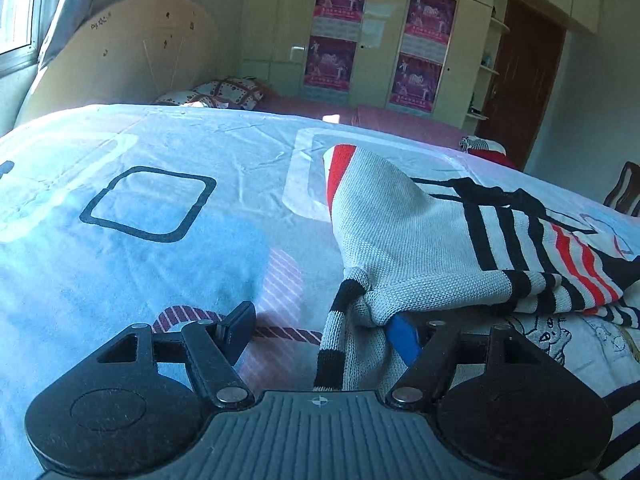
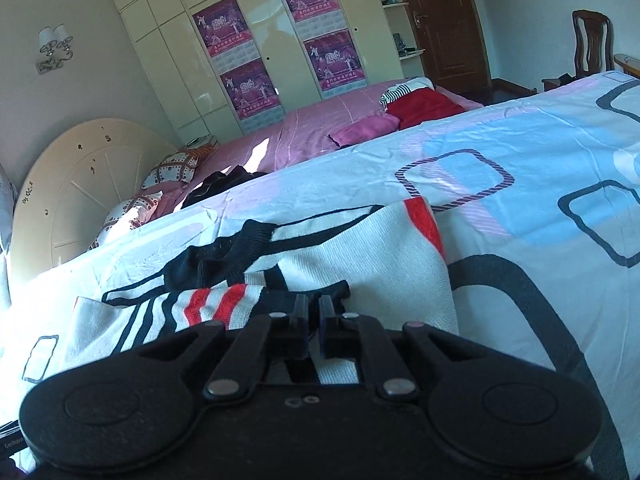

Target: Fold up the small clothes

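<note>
While the left gripper [image 1: 320, 328] is spread wide beside the sweater [image 1: 420, 232], a black hem is pinched by the right gripper [image 2: 314, 312] on the bed [image 2: 520, 160].

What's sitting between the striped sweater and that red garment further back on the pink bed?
In the right wrist view, past the striped sweater comes bare patterned bedsheet, then a magenta cloth just before the red garment.

Pink bed [image 2: 320, 128] stood behind, posters [image 2: 336, 60] on wardrobe [image 2: 168, 52], brown door [image 2: 444, 20], wooden chair [image 2: 592, 44] beside.
</note>
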A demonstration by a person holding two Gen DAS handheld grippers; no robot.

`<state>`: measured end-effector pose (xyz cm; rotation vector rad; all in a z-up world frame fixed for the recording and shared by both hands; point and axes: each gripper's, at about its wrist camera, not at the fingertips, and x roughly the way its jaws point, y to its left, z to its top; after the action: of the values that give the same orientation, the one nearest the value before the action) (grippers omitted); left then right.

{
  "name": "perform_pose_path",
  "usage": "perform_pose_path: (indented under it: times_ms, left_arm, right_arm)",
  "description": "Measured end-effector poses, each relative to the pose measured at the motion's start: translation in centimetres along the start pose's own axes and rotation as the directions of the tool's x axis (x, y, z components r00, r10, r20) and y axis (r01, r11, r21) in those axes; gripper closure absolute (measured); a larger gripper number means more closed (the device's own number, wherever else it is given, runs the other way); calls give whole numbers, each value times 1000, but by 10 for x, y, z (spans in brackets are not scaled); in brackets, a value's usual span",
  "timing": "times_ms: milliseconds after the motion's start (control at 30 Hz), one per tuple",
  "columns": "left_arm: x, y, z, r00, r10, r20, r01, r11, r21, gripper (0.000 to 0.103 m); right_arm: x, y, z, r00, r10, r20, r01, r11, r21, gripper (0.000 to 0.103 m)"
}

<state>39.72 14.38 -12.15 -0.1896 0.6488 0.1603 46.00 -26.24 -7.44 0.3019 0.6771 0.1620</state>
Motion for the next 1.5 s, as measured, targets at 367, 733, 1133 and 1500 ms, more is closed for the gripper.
perform_pose_path:
  times_ms: [367,733,1133,1500]
  left_arm:
    - [8,11,16,983,-173,-63,160,971,-181,47]
    - [12,5,-4,992,-128,-14,126,987,-100,69]
    - [50,-51,38,982,-187,8,184,973,141,40]
    - [80,-59,82,975,-220,40,209,960,185,40]
  right_arm:
    - [20,-10,-7,994,19,-112,-3,991,137,61]
    - [28,-6,-19,987,-43,-153,49,998,36,90]
    - [47,39,-20,993,-2,-118,-23,976,-216,89]
    - [64,68,-2,988,108,-110,-137,941,-309,80]
